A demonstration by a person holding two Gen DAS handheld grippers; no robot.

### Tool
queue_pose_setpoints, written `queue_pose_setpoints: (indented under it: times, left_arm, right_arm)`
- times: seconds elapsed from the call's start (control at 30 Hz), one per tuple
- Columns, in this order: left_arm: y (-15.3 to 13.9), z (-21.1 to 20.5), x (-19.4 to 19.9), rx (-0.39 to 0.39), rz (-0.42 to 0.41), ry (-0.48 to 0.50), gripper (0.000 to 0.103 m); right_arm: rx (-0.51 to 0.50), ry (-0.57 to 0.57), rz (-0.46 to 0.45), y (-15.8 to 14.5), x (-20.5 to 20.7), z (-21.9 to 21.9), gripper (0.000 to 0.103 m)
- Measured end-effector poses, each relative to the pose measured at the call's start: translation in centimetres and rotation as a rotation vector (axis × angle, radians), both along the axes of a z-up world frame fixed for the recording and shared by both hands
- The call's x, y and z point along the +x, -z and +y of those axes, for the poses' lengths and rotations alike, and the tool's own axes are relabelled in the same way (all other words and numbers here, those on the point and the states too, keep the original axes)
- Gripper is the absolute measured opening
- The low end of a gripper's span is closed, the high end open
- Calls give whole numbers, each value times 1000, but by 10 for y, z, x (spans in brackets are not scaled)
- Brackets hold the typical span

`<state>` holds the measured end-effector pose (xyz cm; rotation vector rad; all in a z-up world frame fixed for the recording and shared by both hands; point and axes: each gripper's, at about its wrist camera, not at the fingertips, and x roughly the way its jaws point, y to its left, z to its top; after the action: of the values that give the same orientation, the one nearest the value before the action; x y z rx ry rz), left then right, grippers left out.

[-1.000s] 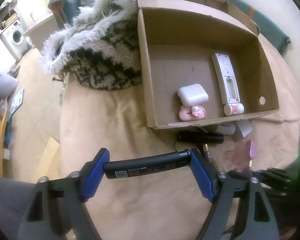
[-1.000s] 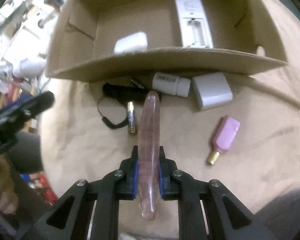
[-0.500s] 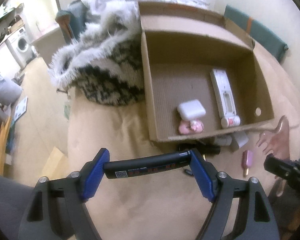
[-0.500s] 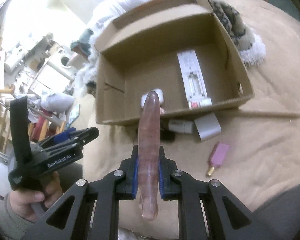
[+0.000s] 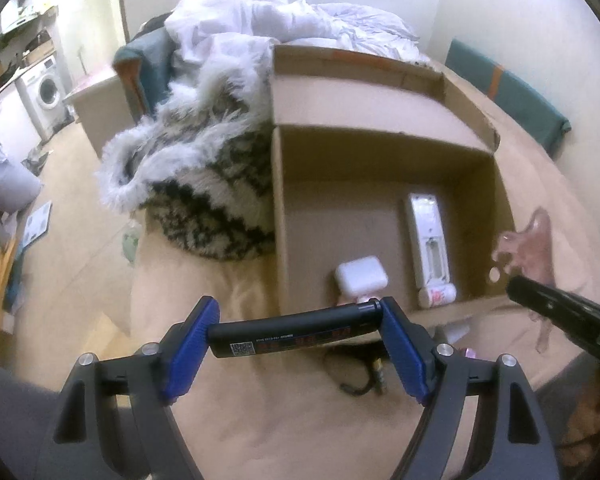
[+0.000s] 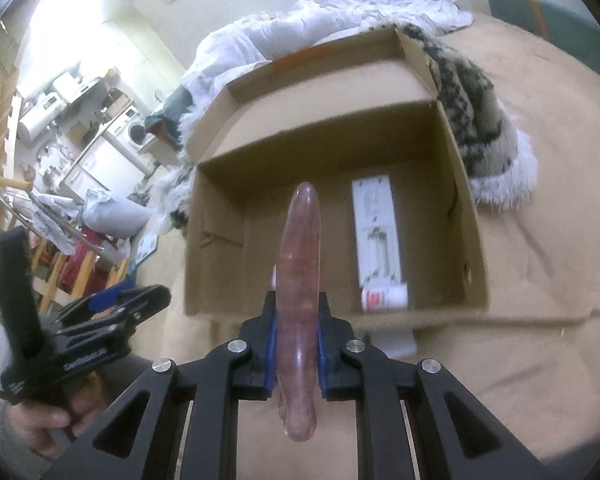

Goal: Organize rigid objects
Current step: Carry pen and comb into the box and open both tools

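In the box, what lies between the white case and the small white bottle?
In the left wrist view, only bare cardboard floor of the box lies between the white case and the small white bottle; they are apart.

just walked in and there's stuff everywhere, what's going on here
A person is sorting small items into a cardboard box on a bed. The left gripper is shut on a black battery, held crosswise; the right gripper is shut on a pink translucent piece, raised over the box. A white remote, white case and small bottle already lie inside.
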<state>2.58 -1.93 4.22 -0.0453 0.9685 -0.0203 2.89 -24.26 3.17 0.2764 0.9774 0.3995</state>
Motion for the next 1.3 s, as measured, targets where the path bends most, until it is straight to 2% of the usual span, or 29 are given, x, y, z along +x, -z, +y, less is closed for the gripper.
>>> queue_pose_setpoints:
  times: [0.3, 0.4, 0.5, 0.63, 0.77, 1.0, 1.3]
  left_arm:
    - [-4, -42, 49, 99, -38, 107, 79]
    - [4, -54, 65, 110, -16, 135, 79]
    - [20, -63, 80, 113, 8, 153, 79]
    - [44, -64, 86, 77, 31, 165, 79]
    - [59, -57, 91, 59, 71, 122, 79]
    - [61, -55, 89, 83, 55, 119, 79]
    - [65, -54, 94, 56, 81, 106, 79]
  right_arm:
    - [-71, 21, -20, 13, 63, -8, 16]
    - [-137, 48, -14, 27, 83, -12, 16]
    - [-148, 86, 36, 47, 94, -20, 16]
    - [-169, 110, 69, 57, 97, -25, 16]
    - [-174, 113, 71, 60, 97, -26, 16]
    - [-240, 83, 36, 58, 99, -11, 16]
    - [-226, 73, 57, 62, 103, -12, 16]
